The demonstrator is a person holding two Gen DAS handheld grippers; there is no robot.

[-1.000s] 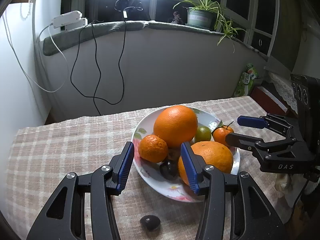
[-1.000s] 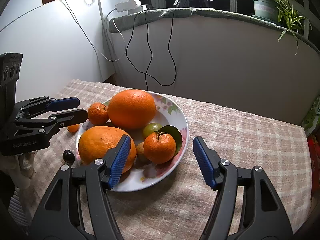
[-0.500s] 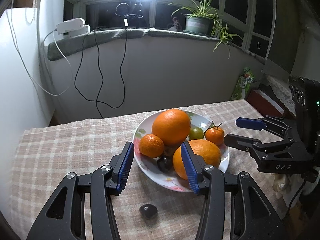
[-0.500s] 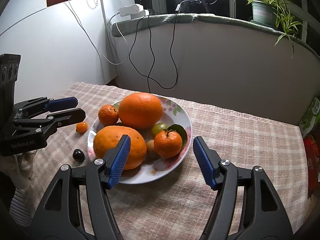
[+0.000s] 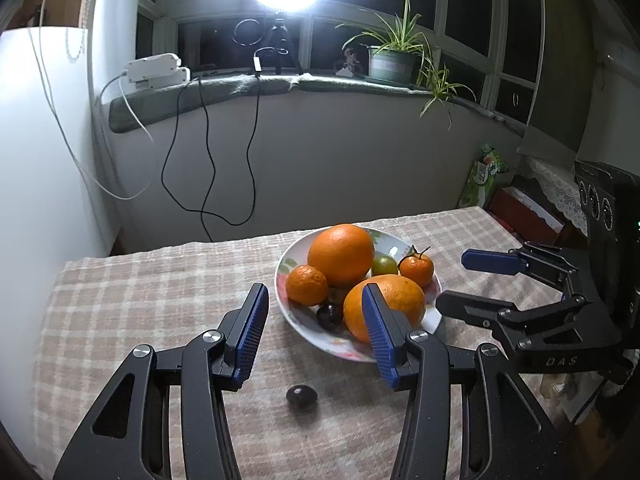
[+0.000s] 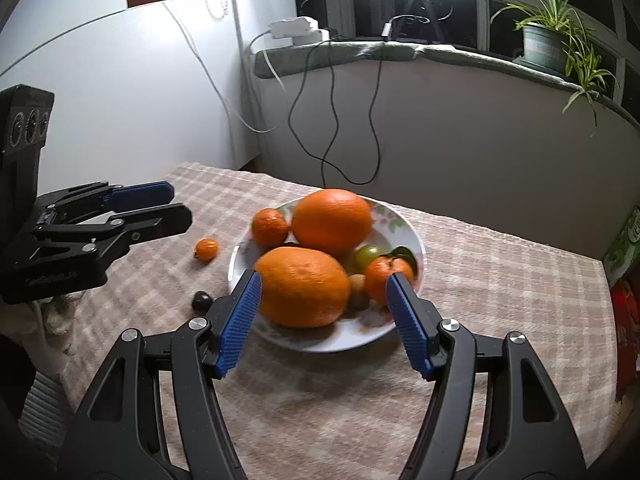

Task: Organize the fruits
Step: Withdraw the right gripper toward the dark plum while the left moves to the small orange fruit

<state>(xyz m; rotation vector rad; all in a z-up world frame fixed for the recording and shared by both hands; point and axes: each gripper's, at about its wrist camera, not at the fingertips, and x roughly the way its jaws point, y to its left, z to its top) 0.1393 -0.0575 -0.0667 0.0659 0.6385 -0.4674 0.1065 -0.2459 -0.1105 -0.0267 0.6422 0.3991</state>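
since a second ago both grippers have drawn back and up from the plate [image 5: 304,328]: in both wrist views the fruit sits smaller and farther off, and more of the checked bench [image 5: 140,300] shows in front of the jaws. nothing on the plate has shifted. my reading is that a placing step is over and the hands are clearing out before the next pick.

going left to right: the left gripper [image 5: 314,332] hangs over the bench with its jaws partly parted and nothing between them; its opening looks unchanged. below it a small dark fruit [image 5: 302,396] lies loose on the cloth, just short of the plate rim. a tiny orange fruit [image 6: 207,249] also lies on the cloth, beside the plate's left edge in the right wrist view. these two look like what is left to gather.

on the plate sit the big round orange [image 5: 341,255], a second large orange [image 5: 394,300] at the front, a small mandarin [image 5: 307,285], a green fruit [image 5: 385,265], a stemmed mandarin [image 5: 417,270] and a dark fruit [image 5: 329,316].

the right gripper [image 6: 324,312] is parted wider and empty; the front orange only appears framed between its jaws, untouched.
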